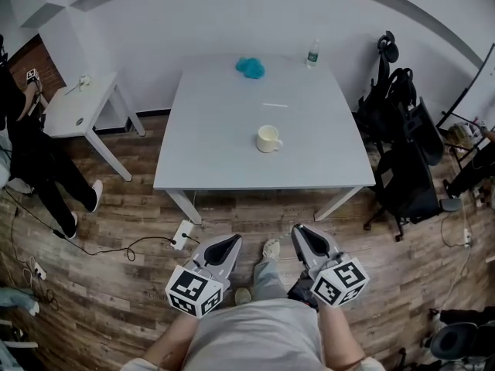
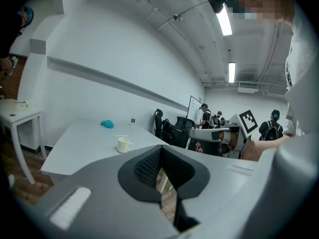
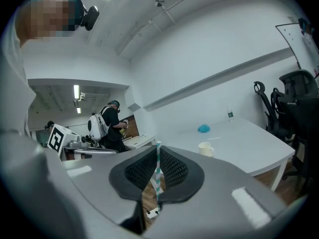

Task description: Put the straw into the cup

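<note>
On the worktop [image 1: 209, 161], a cup [image 1: 268, 138] is set near the middle; a cloth [image 1: 250, 68] and, to its right, a bottle [image 1: 312, 52] are placed behind it at the far edge.

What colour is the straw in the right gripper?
The straw is white with teal stripes, clearest in the right gripper view.

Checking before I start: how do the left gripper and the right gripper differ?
The right gripper is shut on a striped straw standing upright; the left gripper is shut on nothing. The cup shows right of the right gripper's jaws, but left of the left gripper's. Both are held over the floor, short of the table, pointing toward it.
</note>
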Demonstrator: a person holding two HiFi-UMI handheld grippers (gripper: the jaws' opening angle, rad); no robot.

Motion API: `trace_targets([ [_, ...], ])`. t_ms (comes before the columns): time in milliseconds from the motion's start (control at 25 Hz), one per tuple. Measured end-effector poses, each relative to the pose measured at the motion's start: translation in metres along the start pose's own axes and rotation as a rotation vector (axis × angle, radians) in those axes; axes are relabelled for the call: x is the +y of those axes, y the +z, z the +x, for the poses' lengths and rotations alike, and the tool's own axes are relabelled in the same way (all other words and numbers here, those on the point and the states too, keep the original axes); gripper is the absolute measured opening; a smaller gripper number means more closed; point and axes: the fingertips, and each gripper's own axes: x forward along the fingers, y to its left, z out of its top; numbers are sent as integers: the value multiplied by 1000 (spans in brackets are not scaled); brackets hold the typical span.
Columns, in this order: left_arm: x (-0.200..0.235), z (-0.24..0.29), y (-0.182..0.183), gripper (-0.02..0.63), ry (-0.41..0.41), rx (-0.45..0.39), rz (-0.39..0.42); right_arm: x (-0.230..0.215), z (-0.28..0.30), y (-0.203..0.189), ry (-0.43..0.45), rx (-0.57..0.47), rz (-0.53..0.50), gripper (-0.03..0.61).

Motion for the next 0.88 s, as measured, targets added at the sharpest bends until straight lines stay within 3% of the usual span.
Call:
trace_targets([
  [560, 65, 86, 24, 18, 27, 2, -9, -72, 82, 31, 30, -7, 7, 26],
  [880, 105, 146, 56, 18, 54, -7, -19, -120, 141, 70, 72, 5, -6, 26],
])
